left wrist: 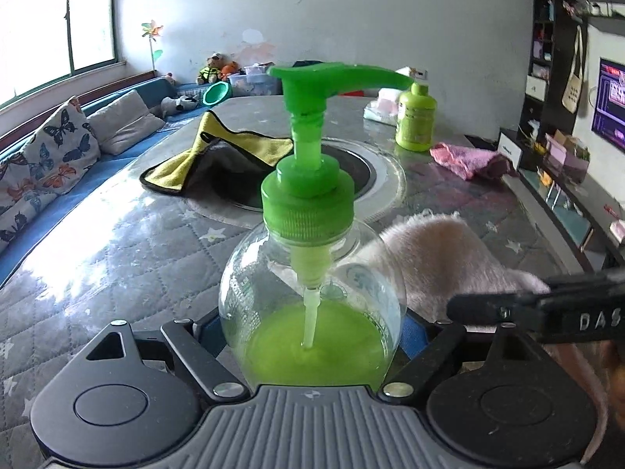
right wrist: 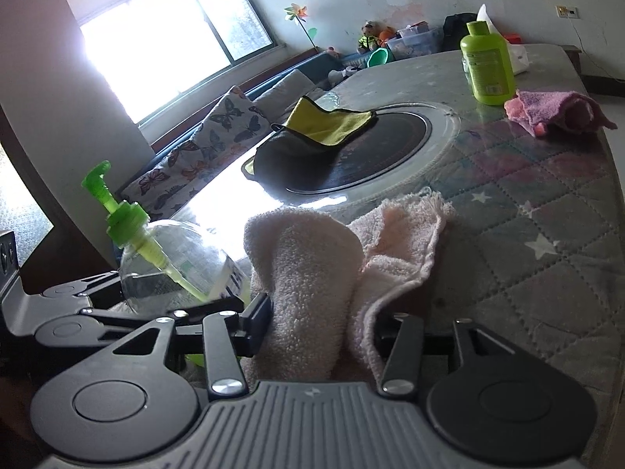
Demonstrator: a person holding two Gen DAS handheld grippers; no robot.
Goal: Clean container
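A clear round pump bottle [left wrist: 308, 273] with a green pump head and green liquid in its lower part stands upright on the quilted table [left wrist: 117, 254]. My left gripper [left wrist: 312, 324] is shut on its belly, a blue pad on each side. A pale pink towel [left wrist: 441, 250] lies bunched on the table just right of the bottle. In the right wrist view the towel [right wrist: 308, 258] sits rolled between the fingers of my right gripper [right wrist: 320, 324], whose jaws stand apart; its far edge drapes over the right finger. The bottle [right wrist: 175, 262] shows at left, beside the towel.
A yellow and grey cloth [right wrist: 324, 125] lies over the round black hob [right wrist: 390, 148] set in the table middle. A lime green bottle [right wrist: 488, 62] and a pink-purple cloth [right wrist: 554, 111] sit at the far right. A sofa with cushions [left wrist: 58, 148] runs along the left side.
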